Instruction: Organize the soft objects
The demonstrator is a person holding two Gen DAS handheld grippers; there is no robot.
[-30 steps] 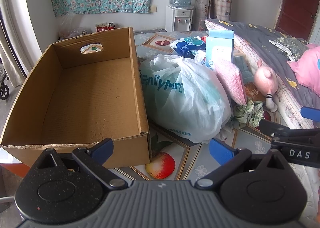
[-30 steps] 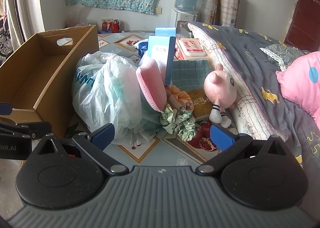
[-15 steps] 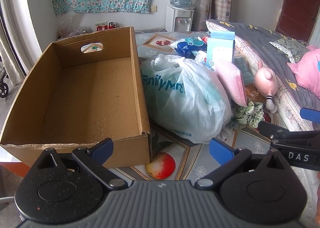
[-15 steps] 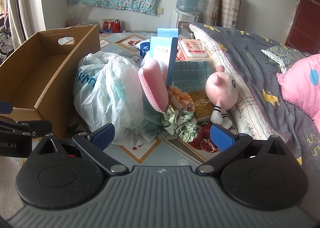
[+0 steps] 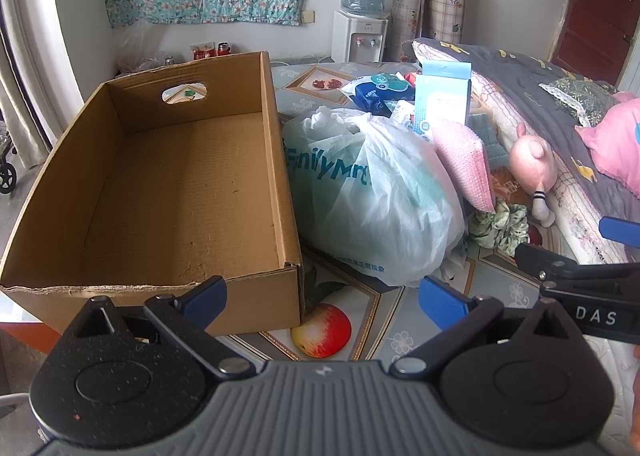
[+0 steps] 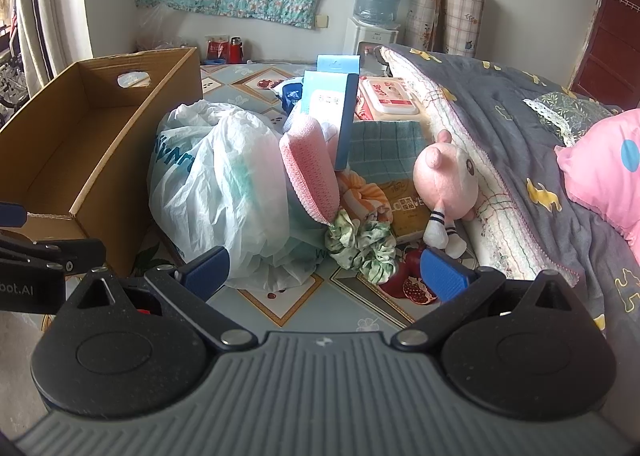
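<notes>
An empty cardboard box [image 5: 172,183] [image 6: 80,135] sits on the patterned floor mat at the left. Beside it lies a stuffed white plastic bag [image 5: 372,191] [image 6: 224,183]. To its right are a pink knitted pad [image 6: 310,167] [image 5: 464,159], a green floral scrunchie [image 6: 362,242] [image 5: 498,223], an orange cloth [image 6: 360,189], a teal towel [image 6: 384,147] and a pink plush toy [image 6: 446,179] [image 5: 534,167]. My left gripper [image 5: 322,298] is open and empty before the box corner. My right gripper [image 6: 324,270] is open and empty, just short of the scrunchie.
A bed with a grey quilt [image 6: 520,143] and pink pillow [image 6: 604,167] fills the right. A blue-white carton [image 6: 330,111], a wet-wipes pack [image 6: 386,95] and a yellow packet [image 6: 406,207] stand among the soft things. A water dispenser [image 5: 362,15] is at the far wall.
Both views have shifted only slightly; the right gripper has edged a little closer to the pile. Both grippers stay open and empty.
</notes>
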